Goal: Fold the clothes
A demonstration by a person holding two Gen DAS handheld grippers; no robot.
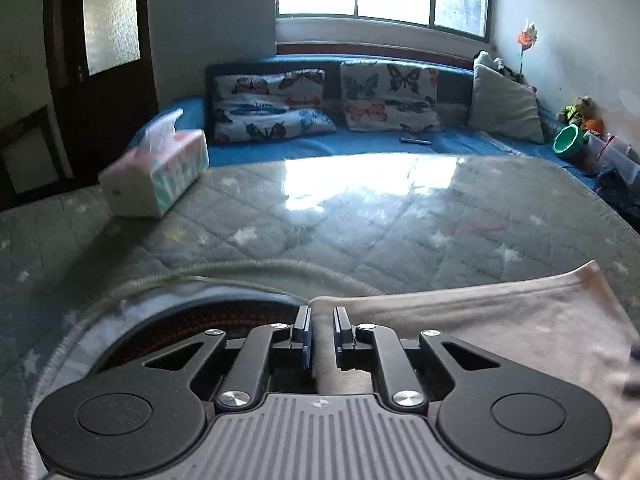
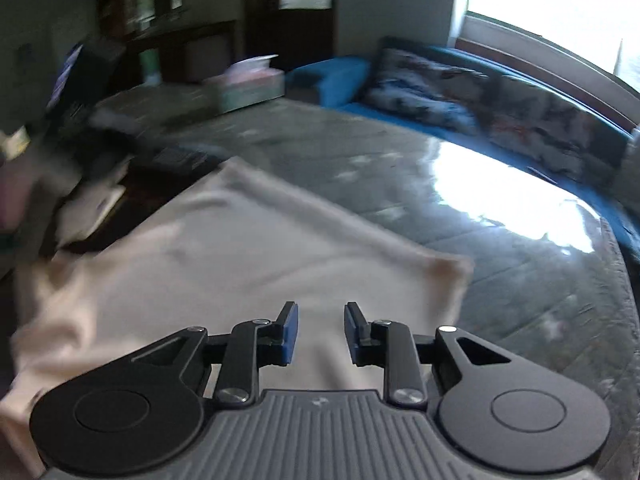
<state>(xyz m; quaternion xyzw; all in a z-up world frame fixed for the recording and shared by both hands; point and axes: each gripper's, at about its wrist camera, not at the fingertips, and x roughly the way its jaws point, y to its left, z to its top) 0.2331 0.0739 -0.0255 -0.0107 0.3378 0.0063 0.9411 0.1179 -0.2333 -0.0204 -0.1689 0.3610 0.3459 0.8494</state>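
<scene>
Both grippers, left gripper [image 1: 322, 330] and right gripper [image 2: 321, 330], hover released, pads clear of the cream garment [image 2: 224, 256]; each should pinch a corner squarely before folding.

Ahead of your left hand-held gripper [image 1: 322, 330] the quilted bed [image 1: 360, 232] lies bare up to the blue couch [image 1: 360, 144]; you can sweep forward there. A tissue box [image 1: 156, 172] blocks the far left. The pale cloth [image 2: 224, 264] covers the bed under your right hand-held gripper [image 2: 321, 330]; to its right the quilt is free. Pillows [image 1: 272, 108] line the couch.
</scene>
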